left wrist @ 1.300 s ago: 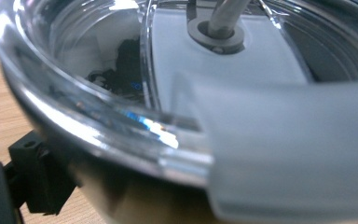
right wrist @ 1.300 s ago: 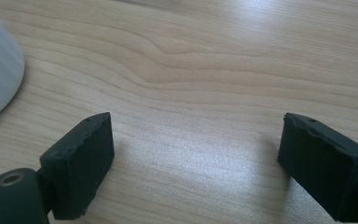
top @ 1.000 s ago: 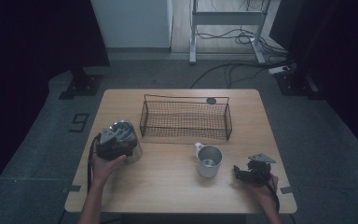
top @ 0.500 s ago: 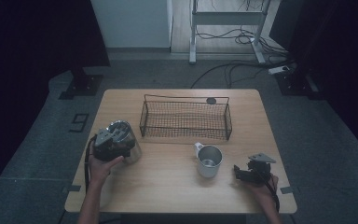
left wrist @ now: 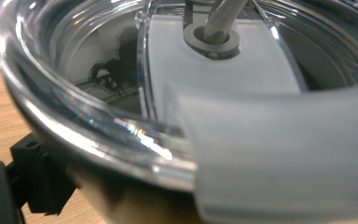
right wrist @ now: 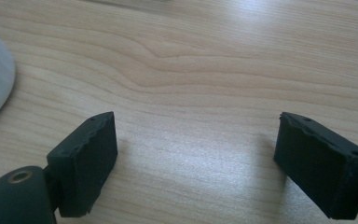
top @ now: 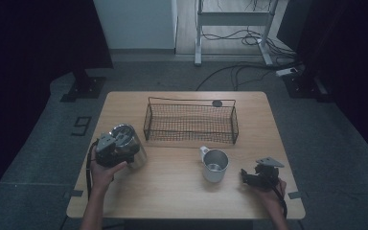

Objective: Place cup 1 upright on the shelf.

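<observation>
The steel tumbler [top: 127, 143] stands at the desk's [top: 172, 196] left edge, pinched by the left gripper [top: 111, 149]; a slick rim could slip (lid on). The right gripper's [top: 258, 176] fingers, just closing, hold nothing.

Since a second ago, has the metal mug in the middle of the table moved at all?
No. The metal mug stands at the same spot in front of the wire basket, just below its right half, handle toward the left, as in the earlier high views.
</observation>
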Demonstrator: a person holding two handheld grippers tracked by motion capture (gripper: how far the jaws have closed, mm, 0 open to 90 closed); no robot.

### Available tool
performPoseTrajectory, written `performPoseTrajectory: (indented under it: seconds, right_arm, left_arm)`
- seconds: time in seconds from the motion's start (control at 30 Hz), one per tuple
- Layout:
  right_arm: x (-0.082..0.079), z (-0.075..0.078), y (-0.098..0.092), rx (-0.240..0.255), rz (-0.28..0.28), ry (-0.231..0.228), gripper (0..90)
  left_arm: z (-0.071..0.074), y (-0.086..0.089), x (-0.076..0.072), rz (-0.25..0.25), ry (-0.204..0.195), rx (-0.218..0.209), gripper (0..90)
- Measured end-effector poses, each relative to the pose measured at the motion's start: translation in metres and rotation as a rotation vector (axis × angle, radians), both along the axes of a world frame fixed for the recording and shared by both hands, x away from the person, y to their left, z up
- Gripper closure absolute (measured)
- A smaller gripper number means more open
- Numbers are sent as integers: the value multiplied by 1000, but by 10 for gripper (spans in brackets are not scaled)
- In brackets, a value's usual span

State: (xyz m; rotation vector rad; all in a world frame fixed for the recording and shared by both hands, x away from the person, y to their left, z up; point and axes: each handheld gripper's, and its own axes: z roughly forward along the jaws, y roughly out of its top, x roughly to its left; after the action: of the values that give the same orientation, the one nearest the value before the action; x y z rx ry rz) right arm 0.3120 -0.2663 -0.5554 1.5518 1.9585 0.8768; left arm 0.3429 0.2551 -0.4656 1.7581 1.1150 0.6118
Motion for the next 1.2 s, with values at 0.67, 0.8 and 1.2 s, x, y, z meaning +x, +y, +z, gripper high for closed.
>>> performPoseTrajectory:
  seconds: [0.67,0.8,1.2]
  right_arm:
    - [0,0,0,0,-3,-2,135]
    - [0,0,0,1,-3,-2,135]
    - [0,0,0,0,-3,-2,135]
  left_arm:
    - [27,-5,-2,-10,-10,-36,41]
    - [34,-10,-1,-9,-14,-22,41]
    - [55,-17,1,-33,-30,-32,41]
